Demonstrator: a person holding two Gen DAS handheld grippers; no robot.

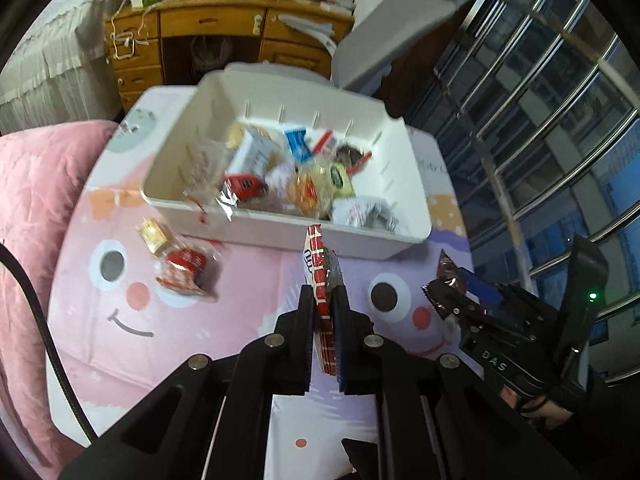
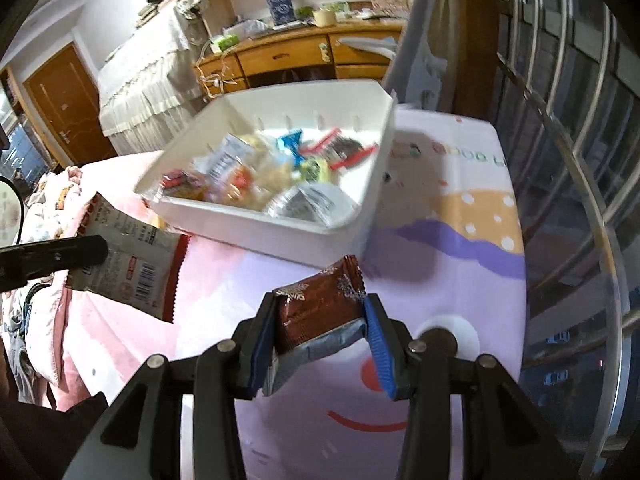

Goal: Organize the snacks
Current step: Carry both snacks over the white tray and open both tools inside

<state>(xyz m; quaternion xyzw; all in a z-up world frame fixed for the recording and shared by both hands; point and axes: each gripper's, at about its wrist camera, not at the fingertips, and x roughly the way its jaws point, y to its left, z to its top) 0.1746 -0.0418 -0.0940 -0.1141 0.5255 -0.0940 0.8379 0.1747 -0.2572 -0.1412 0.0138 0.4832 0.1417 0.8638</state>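
Filling most of the frame is the cartoon-print table (image 1: 240, 320), and at upper centre sits the white bin (image 1: 280, 236), already heaped with wrapped snacks. The left gripper (image 1: 324, 300) is clamped on a flat red-and-white packet (image 1: 318, 264), held edge-up just short of the bin's near wall. The right gripper (image 2: 320, 320), at the left view's right edge, squeezes a brown foil snack (image 2: 320, 312) across its middle. Two small packets (image 1: 176, 256) lie loose left of centre. These look light, crinkly and slippery, I'd say; pinch mid-body, gently, as the contents may crumble.
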